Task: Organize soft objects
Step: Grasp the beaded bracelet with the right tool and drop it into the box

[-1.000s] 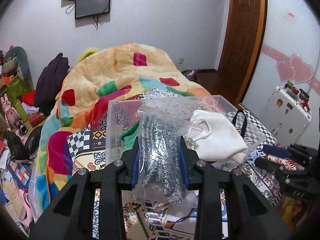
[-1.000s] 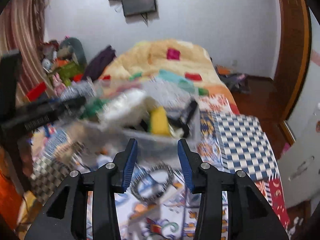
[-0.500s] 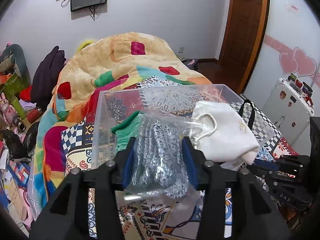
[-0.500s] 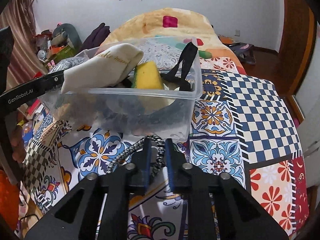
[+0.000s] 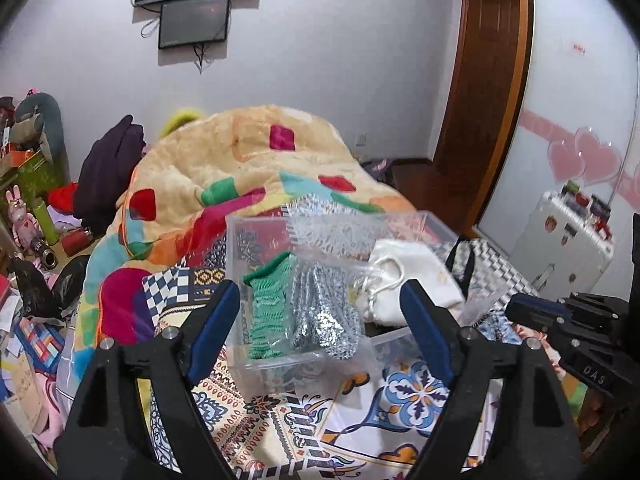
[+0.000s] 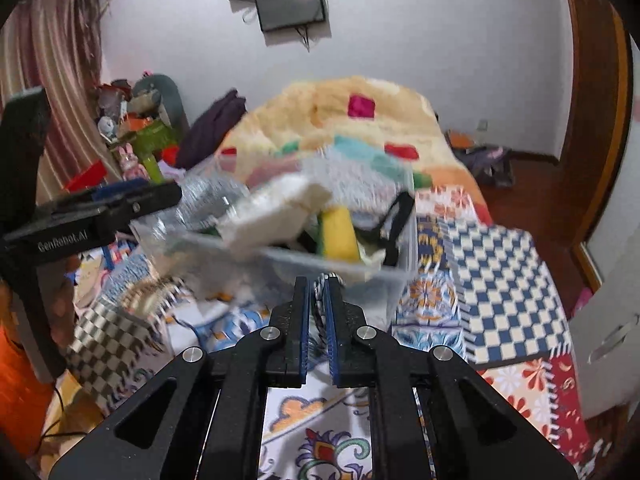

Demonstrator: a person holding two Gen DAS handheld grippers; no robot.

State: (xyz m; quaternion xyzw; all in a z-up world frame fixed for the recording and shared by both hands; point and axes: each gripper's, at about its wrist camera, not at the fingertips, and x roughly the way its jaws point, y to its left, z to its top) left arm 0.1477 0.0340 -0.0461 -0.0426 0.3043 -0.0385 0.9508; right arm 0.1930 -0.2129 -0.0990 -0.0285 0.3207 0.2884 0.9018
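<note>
While the left gripper (image 5: pixel 320 320) stands apart, the right gripper (image 6: pixel 316 308) pinches a black-and-white braided cord (image 6: pixel 320 286); next I would lift it into the clear plastic bin (image 6: pixel 396 248).

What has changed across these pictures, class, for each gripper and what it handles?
The left gripper opened and let go of the bagged gloves, which now lie in the bin. The right gripper shut on the cord and lifted it. The pouch and sponge stayed in the bin.
</note>
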